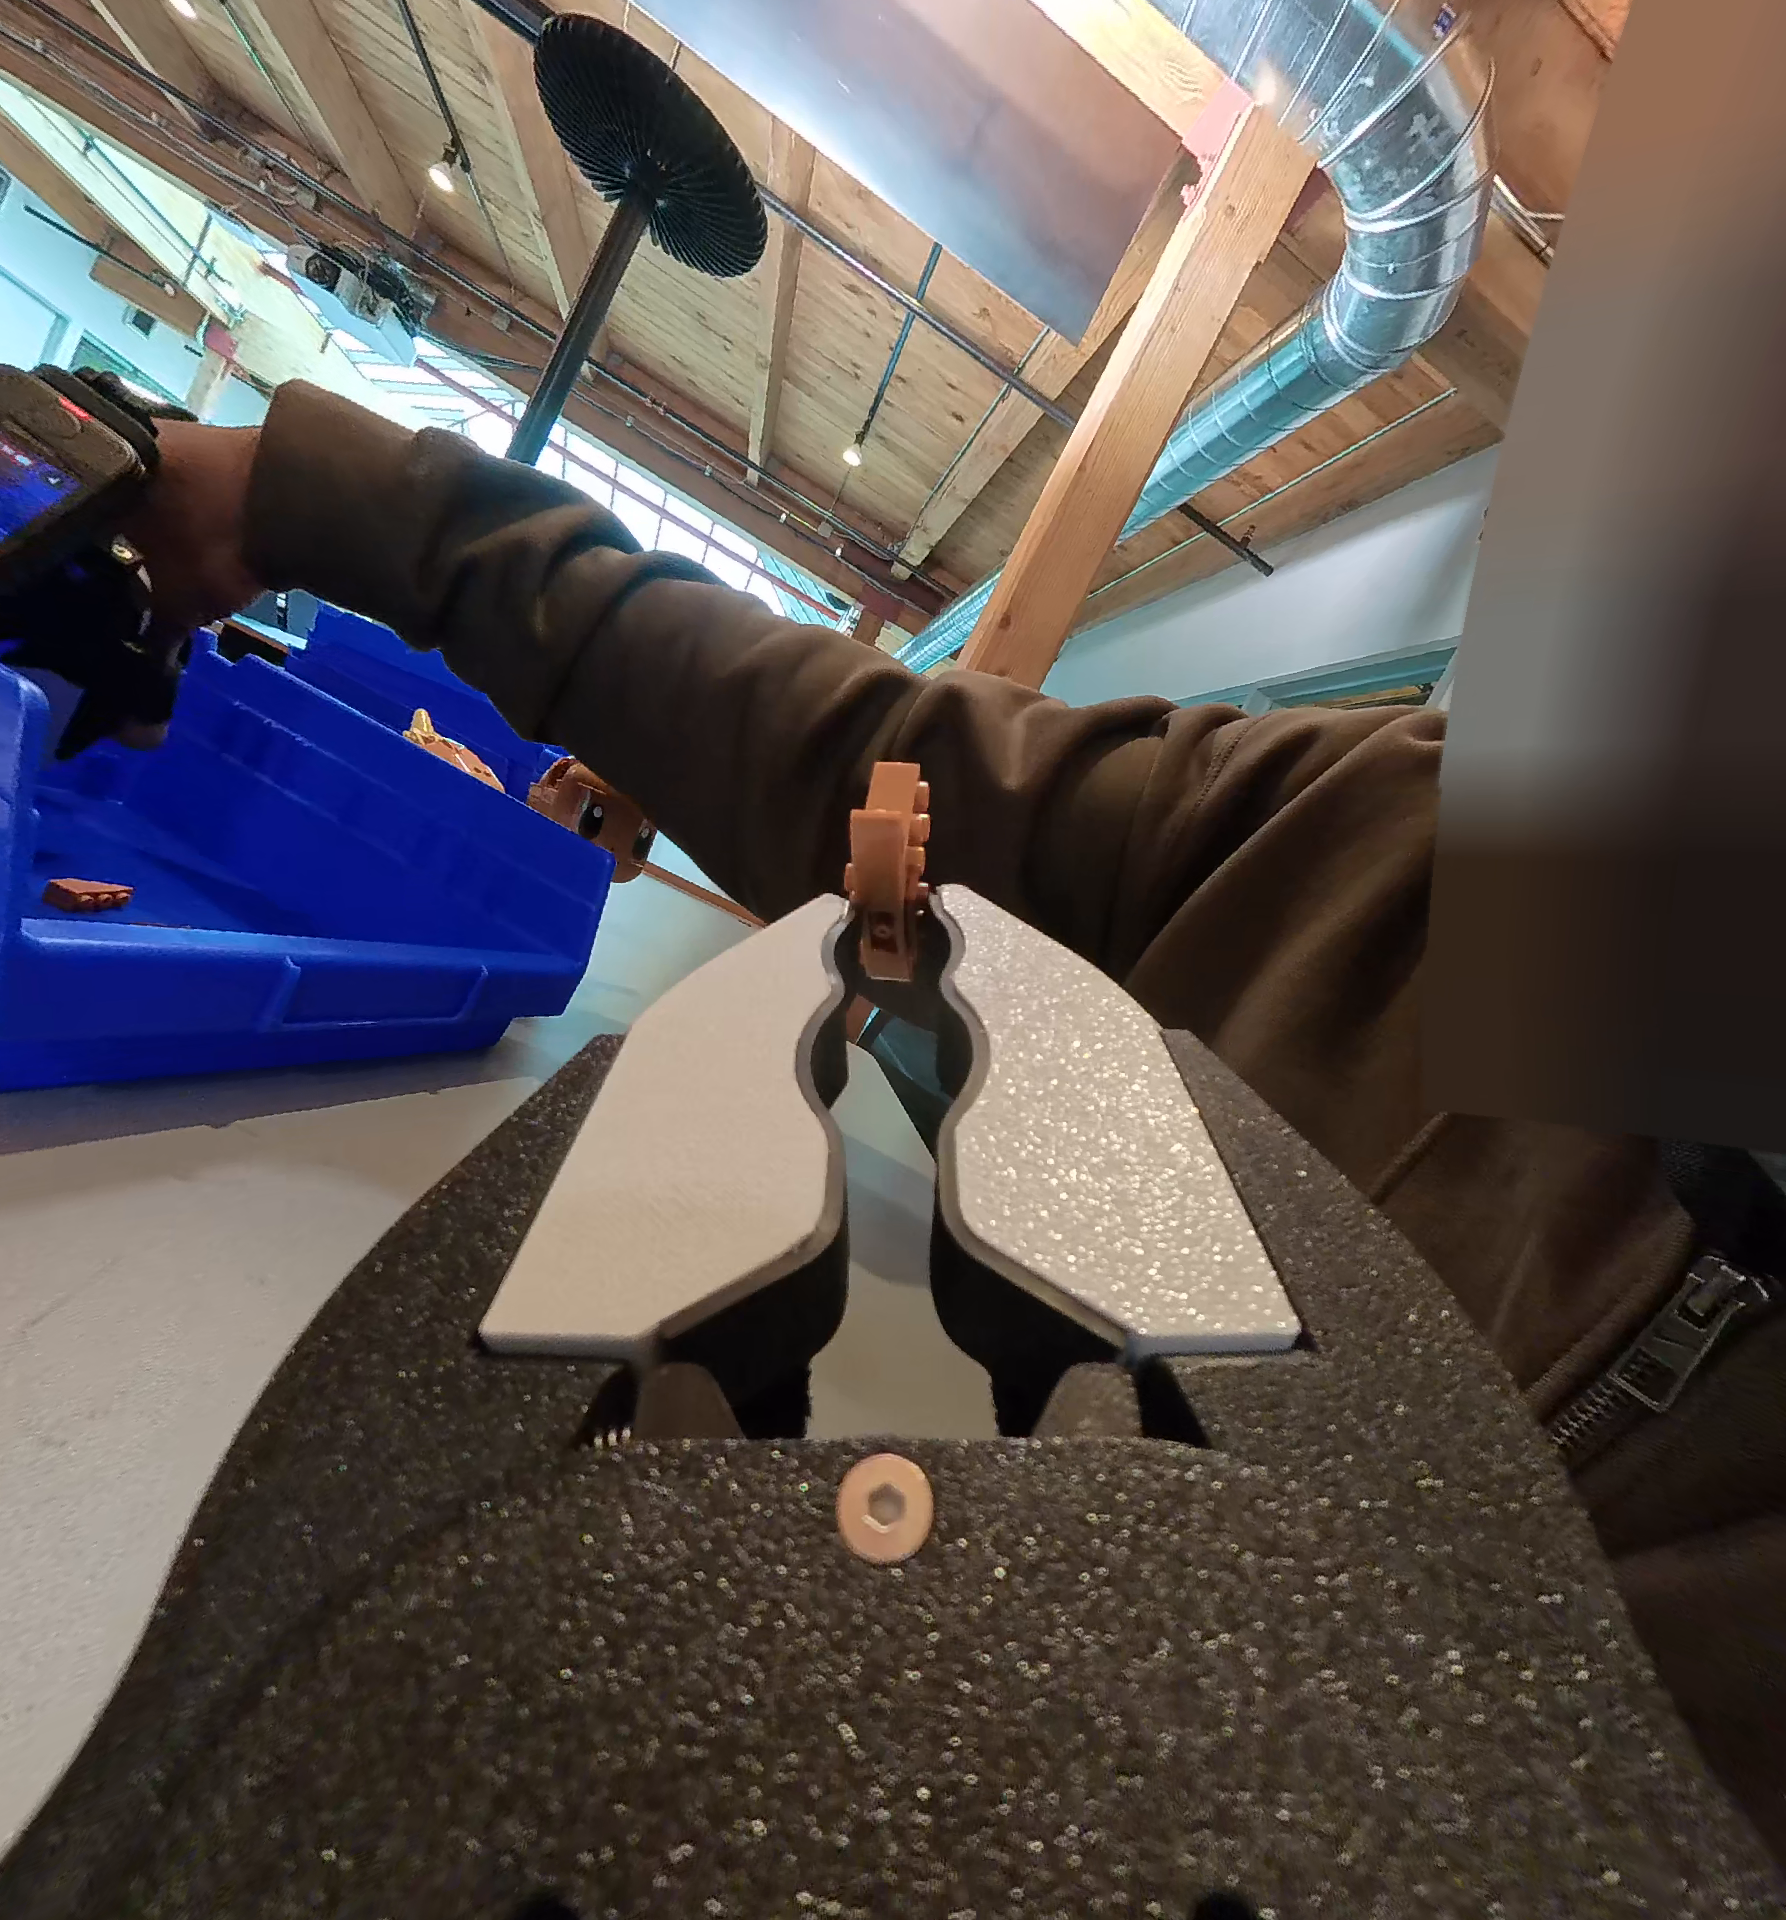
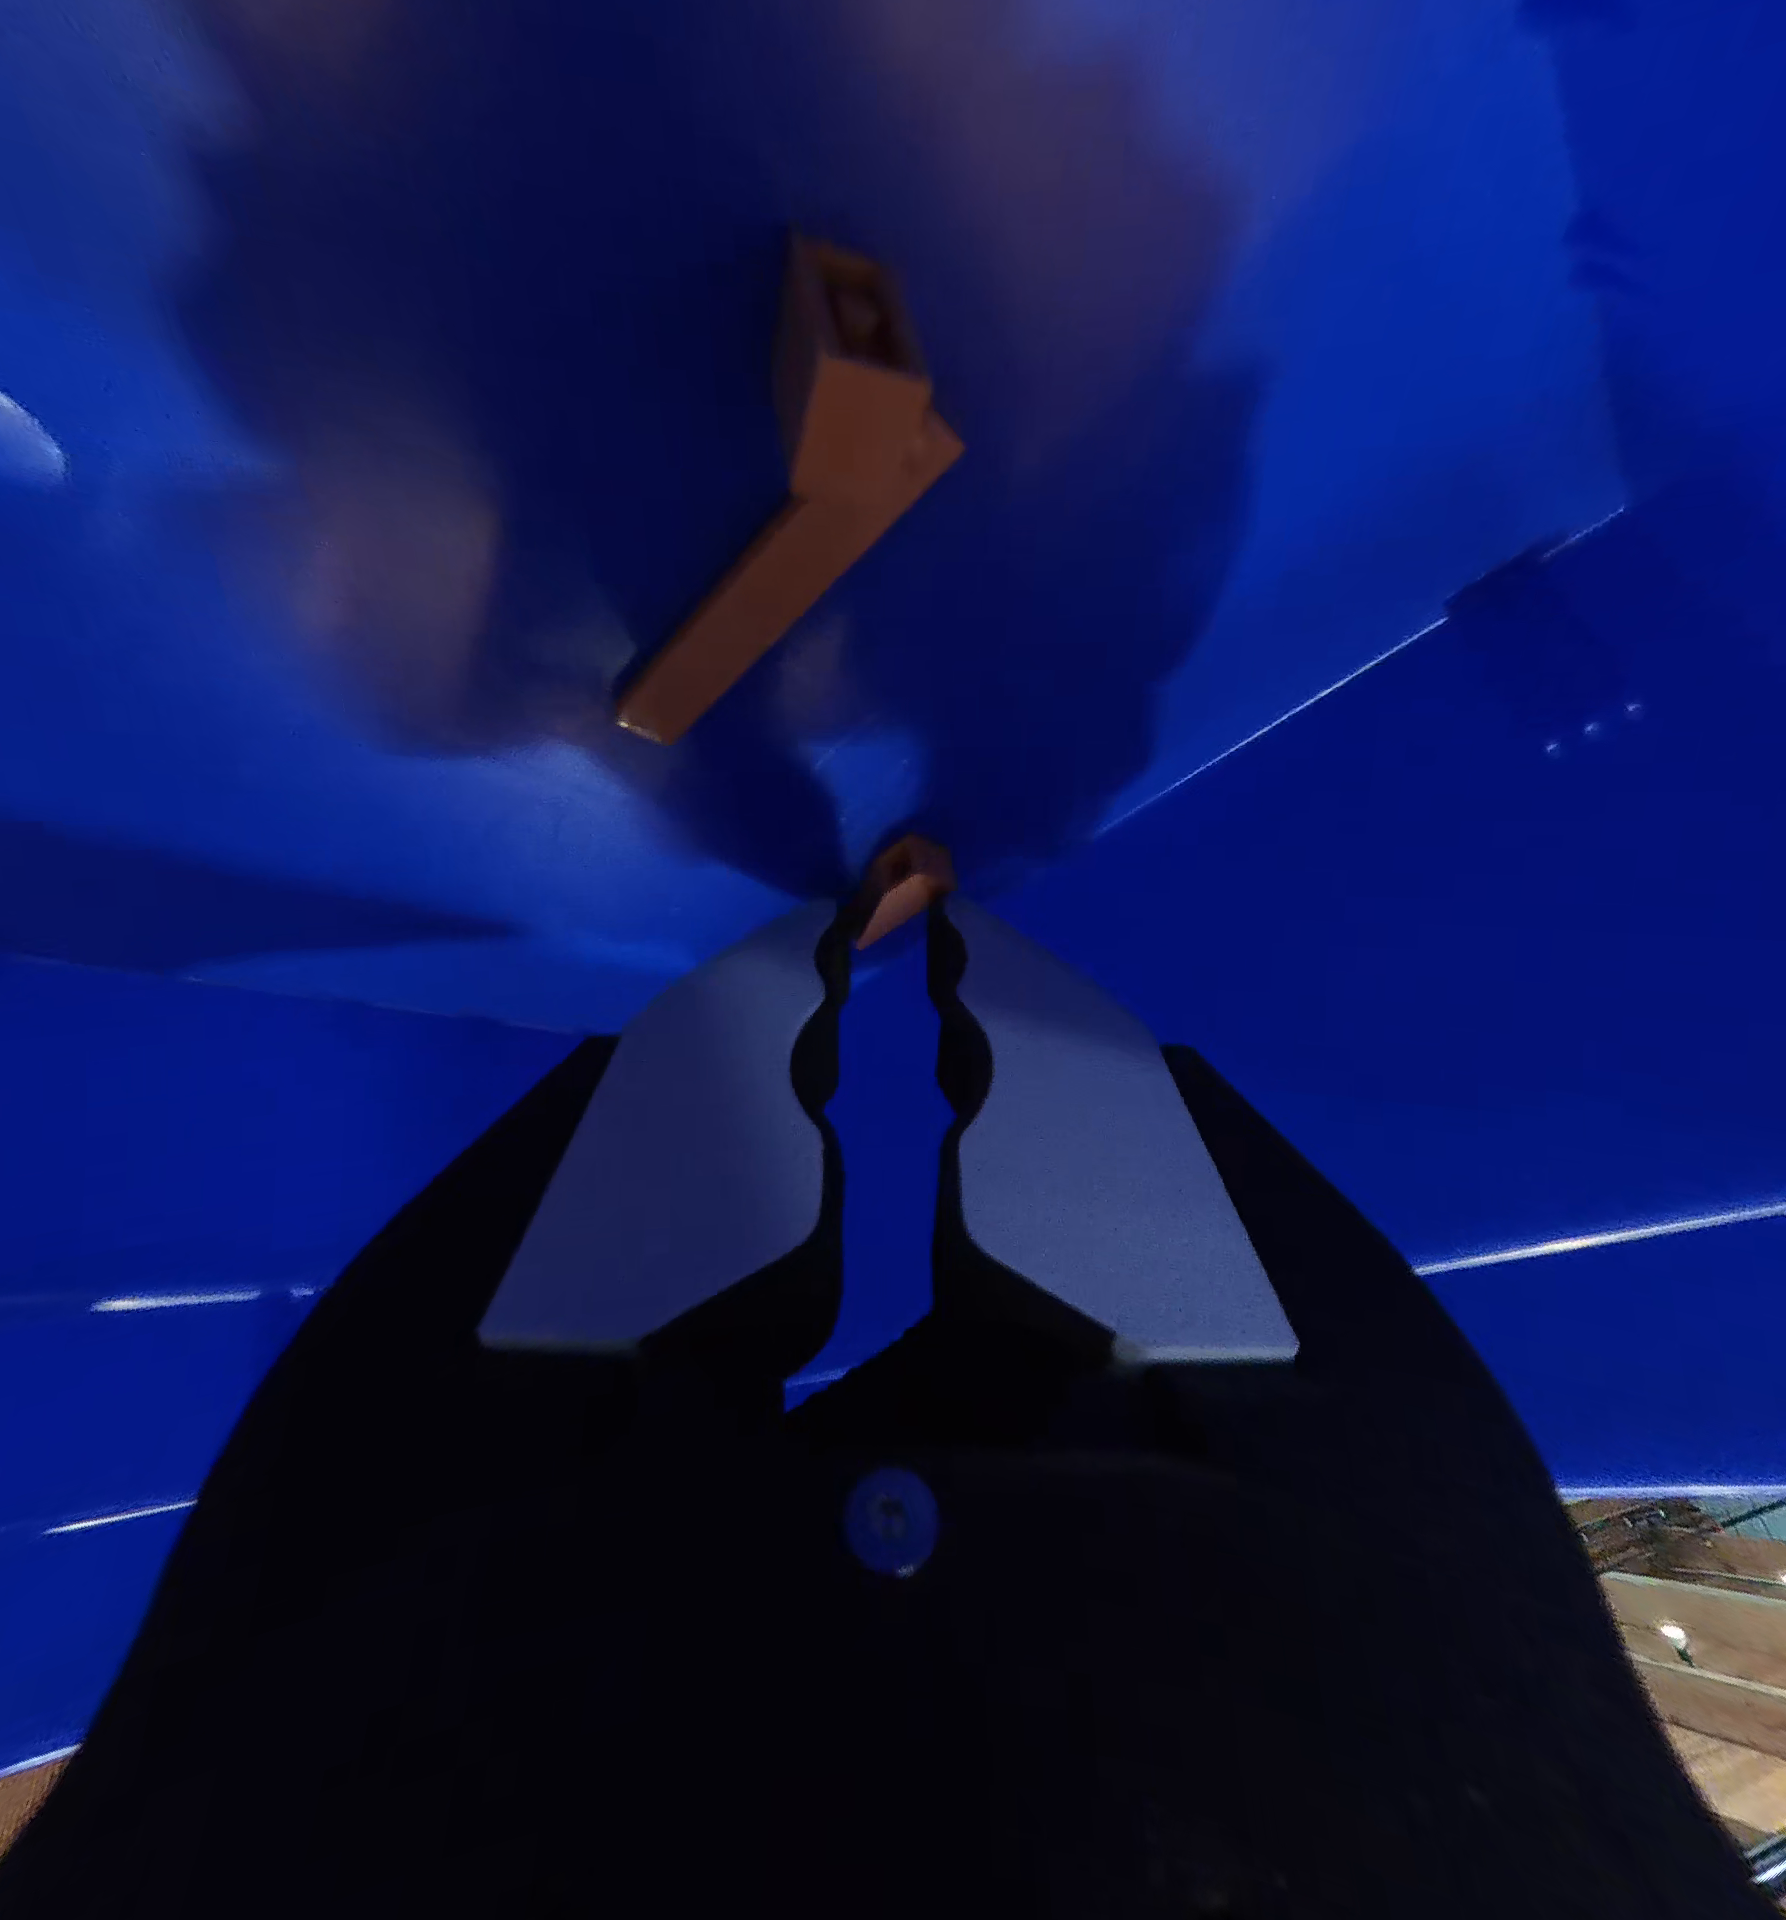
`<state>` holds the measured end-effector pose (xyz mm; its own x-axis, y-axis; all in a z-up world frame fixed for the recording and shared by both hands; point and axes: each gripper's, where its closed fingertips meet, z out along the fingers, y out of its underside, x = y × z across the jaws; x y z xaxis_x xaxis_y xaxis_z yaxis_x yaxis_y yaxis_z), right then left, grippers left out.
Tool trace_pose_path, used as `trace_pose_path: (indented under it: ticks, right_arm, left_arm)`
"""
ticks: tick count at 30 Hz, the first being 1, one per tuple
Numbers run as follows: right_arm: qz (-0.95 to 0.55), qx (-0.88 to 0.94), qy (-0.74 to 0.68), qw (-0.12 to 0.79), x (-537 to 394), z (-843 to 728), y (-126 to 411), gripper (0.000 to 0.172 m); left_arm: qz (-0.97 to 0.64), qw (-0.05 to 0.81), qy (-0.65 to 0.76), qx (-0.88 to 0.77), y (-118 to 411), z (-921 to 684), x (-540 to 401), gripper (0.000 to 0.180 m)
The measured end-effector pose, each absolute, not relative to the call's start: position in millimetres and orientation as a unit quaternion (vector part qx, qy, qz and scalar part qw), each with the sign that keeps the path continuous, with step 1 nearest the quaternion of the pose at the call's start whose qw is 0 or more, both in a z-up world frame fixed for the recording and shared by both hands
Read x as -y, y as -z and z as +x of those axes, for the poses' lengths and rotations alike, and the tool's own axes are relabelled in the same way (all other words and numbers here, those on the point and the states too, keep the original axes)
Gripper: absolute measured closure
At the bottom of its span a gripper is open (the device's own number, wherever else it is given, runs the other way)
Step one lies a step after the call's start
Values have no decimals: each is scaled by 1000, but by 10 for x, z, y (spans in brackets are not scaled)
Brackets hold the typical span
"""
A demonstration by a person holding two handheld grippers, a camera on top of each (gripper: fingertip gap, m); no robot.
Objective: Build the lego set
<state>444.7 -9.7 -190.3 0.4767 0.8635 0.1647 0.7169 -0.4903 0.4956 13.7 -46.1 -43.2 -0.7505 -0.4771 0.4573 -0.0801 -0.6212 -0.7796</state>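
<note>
**2 grippers, each clamped on a brown brick piece**

The left gripper (image 1: 890,914) pinches 1 tan brick assembly (image 1: 886,842) at its tips, long axis upright, studs facing right, above the grey table (image 1: 89,1299). The right gripper (image 2: 894,902) is down inside the blue bin (image 2: 1388,987) at far left, closed on 1 small brown brick (image 2: 899,891). 1 longer brown piece (image 2: 795,520) lies beyond, slanting from near-left to far-right.
</note>
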Motion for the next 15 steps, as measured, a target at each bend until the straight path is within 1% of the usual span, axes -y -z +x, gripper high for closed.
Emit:
trace_pose_path:
  ticks: [9, 12, 15]
  right_arm:
    - [850, -451, -215, 166, 115, 4379, 1819, 164]
    - [859, -443, -217, 140, 105, 4232, 1694, 164]
    - [869, -430, -226, 93, 78, 4008, 1517, 164]
  left_arm:
    - [-334, 129, 830, -428, 447, 141, 468, 169]
    - [-335, 133, 828, -430, 452, 145, 463, 169]
    - [-334, 138, 826, -432, 448, 143, 464, 169]
